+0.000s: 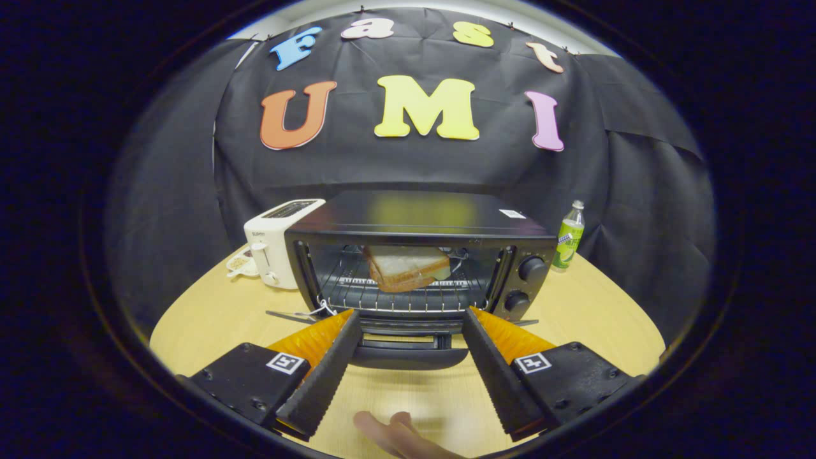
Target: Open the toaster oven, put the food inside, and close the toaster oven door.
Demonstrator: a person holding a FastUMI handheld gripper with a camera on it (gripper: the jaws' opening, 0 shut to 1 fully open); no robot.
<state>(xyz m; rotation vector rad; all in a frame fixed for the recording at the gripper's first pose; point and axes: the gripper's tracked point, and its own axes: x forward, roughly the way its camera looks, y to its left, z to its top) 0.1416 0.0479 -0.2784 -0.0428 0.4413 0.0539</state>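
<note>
A black toaster oven stands on the wooden table just ahead of my fingers. Its door hangs down open, with the handle lying between my fingertips. A slice of toast rests on the wire rack inside the oven. My gripper is open, its fingers spread wide on either side of the lowered door and holding nothing.
A white pop-up toaster stands left of the oven with a small dish beside it. A green bottle stands to the oven's right. A person's fingers rest on the light wooden table beneath the gripper.
</note>
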